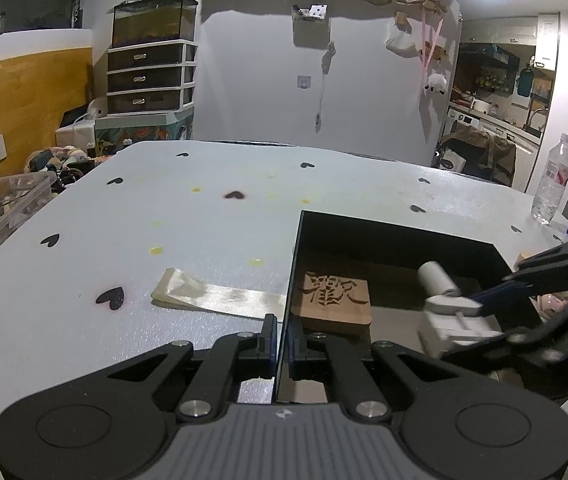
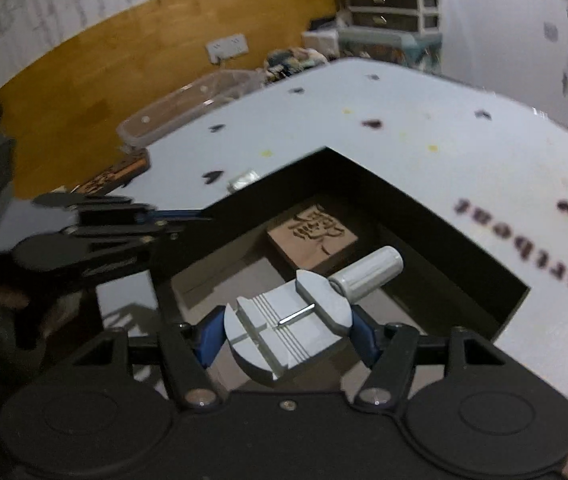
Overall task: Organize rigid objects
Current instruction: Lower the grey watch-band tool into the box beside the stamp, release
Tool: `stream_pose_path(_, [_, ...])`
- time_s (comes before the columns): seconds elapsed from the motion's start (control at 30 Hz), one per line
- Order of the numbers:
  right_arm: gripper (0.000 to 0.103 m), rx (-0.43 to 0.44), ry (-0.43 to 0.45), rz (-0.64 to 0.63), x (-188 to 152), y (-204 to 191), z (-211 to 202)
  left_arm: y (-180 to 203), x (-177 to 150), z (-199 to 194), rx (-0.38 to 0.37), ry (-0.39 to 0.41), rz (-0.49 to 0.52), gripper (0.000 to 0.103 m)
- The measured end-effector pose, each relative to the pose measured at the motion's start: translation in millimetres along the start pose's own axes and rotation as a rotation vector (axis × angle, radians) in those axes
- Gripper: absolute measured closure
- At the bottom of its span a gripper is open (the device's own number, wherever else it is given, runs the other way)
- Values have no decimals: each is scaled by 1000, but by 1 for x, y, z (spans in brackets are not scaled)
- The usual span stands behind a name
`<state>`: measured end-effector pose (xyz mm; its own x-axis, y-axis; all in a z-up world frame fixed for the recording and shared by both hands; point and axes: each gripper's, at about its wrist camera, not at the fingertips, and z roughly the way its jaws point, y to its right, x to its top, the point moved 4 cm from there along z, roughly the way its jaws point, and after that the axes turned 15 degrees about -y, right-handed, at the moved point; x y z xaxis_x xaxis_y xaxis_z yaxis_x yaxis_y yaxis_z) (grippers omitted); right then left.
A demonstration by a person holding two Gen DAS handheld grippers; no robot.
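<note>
A black open box (image 1: pixel 396 236) stands on the white table; it also shows in the right wrist view (image 2: pixel 384 184). A carved wooden block (image 1: pixel 334 300) lies inside it, also visible from the right wrist (image 2: pixel 312 236). My left gripper (image 1: pixel 282 336) is shut on the box's left wall. My right gripper (image 2: pixel 288 332) is shut on a grey tool with a cylindrical handle (image 2: pixel 296 320) and holds it over the box's inside; the tool also shows in the left wrist view (image 1: pixel 444 304).
A flat silvery packet (image 1: pixel 212 294) lies on the table left of the box. A water bottle (image 1: pixel 552 180) stands at the far right. A clear plastic bin (image 1: pixel 0 208) sits off the table's left edge. Another wooden carved piece (image 2: pixel 112 176) lies at the table's left edge.
</note>
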<state>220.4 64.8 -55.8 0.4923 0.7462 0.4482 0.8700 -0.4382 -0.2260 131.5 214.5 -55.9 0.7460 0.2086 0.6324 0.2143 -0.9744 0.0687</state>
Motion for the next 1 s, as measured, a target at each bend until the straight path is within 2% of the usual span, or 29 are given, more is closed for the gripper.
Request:
stream_pose_path(0.17, [38,-4,-40,125,9,6,18,-2,-1,0,-14,4,-2,99])
stream_pose_path(0.27, [38,-47,-58,194,11,8,25,-3,-2,0,-21,6,-1,99])
stream_pose_path(0.4, [38,-84,-22,294,12,6,21,-4,-2,1,-27,8,1,99])
stream_pose_path(0.53, [38,-80,-23,410,14,3,20,-5,-2,2,-33,11,0,99])
stream_pose_path(0.63, [38,-71,-26,528,14,10,23,-6,-3,2,-38,13,-1,99])
stream_pose_path(0.7, [38,-81,10,614,15,14,22,-6,-3,2,-38,14,0,99])
stream_pose_path(0.8, [38,-120,45,724,19,20,19,-7,-3,2,-41,15,-1,99])
stream_pose_path(0.87, [37,-157,57,752,22,22,20,-8,-3,2,-46,17,-2,99])
stream_pose_path(0.93, [31,-158,54,774,24,24,21,-7,-3,2,-47,19,0,99])
stream_pose_path(1.0, [26,-120,45,758,27,23,21,-7,-2,2,-50,19,-1,99])
